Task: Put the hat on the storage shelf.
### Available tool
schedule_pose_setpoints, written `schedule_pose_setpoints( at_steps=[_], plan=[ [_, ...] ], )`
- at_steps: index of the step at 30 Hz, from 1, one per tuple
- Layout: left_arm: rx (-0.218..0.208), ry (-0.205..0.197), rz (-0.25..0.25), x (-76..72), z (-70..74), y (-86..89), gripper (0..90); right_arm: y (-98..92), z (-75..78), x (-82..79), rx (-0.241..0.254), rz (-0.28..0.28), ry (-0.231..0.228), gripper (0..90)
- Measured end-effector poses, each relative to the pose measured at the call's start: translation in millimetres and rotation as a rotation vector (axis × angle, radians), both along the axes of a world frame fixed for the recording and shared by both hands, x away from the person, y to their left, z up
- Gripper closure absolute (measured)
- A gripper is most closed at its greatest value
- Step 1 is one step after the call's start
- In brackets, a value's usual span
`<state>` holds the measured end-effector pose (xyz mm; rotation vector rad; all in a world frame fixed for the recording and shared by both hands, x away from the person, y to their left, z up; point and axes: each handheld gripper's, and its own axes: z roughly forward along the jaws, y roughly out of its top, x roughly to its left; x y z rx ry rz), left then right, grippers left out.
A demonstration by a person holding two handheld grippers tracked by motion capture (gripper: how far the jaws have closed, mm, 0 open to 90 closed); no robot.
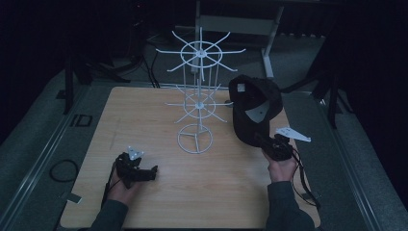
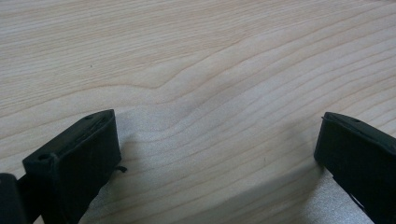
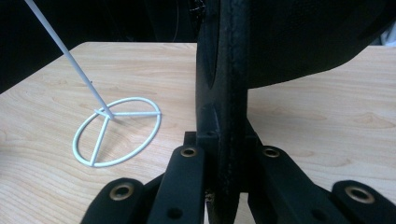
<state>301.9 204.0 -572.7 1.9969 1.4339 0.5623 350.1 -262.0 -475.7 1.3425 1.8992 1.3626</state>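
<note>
A black cap hangs in the air at the right of the white wire rack, its crown close to the lower ring of hooks. My right gripper is shut on the cap's brim, which stands edge-on between the jaws in the right gripper view. The rack's round base rests on the wooden table. My left gripper lies low over the table at the front left, its jaws wide apart with only bare wood between them.
Thin white hooks spread from the rack's upper ring and lower ring. A grey metal frame stands behind the table. A cable loop lies on the floor at the left.
</note>
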Motion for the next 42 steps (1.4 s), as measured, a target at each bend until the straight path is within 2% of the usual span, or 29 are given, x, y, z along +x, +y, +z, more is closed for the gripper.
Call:
schedule_pose_setpoints(
  at_steps=[17, 29, 42],
  plan=[
    [0.001, -0.002, 0.0, 0.1, -0.1, 0.1, 0.2, 2.1, 15.1, -0.9, -0.042, 0.006, -0.047, 86.5],
    [0.0, -0.002, 0.0, 0.1, -0.1, 0.0, 0.2, 4.3, 27.0, -5.0, -0.094, 0.0, -0.096, 86.5],
    [0.002, -0.002, -0.001, 0.1, 0.0, 0.1, 0.2, 5.1, 35.2, -9.7, -0.112, 0.002, -0.127, 86.5]
  ],
)
